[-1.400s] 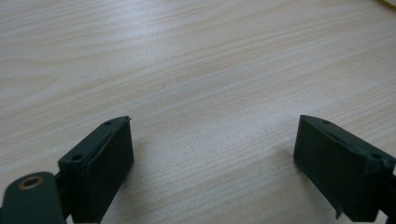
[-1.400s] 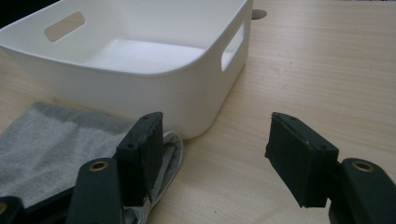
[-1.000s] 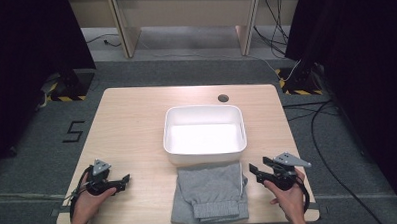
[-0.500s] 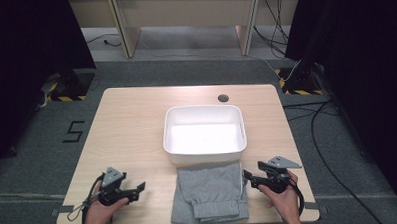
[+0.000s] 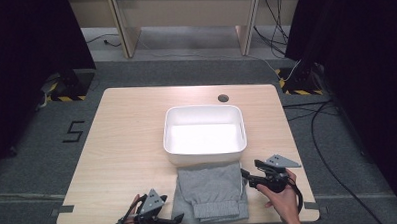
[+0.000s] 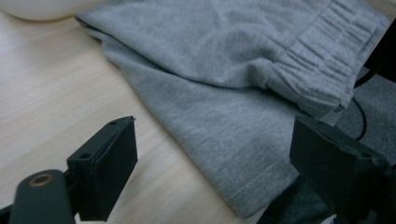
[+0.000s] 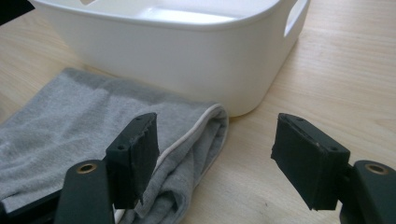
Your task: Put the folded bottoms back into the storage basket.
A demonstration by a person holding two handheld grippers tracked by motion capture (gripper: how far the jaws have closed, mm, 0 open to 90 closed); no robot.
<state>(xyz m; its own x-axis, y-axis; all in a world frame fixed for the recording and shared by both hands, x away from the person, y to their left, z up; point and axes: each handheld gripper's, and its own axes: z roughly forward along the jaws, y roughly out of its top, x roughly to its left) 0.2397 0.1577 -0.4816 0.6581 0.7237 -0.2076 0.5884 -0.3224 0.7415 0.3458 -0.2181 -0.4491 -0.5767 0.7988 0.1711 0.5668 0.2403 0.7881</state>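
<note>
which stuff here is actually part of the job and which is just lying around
In use: grey folded garment; white tub; left tool, open; right tool, open.
Lying about: cables on the floor; floor marking; wooden desk frame beyond.

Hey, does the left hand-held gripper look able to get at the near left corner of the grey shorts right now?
Probably yes. The left hand-held gripper stands open beside the grey shorts, its jaws straddling their corner in the left gripper view, with bare table and nothing in between.
</note>
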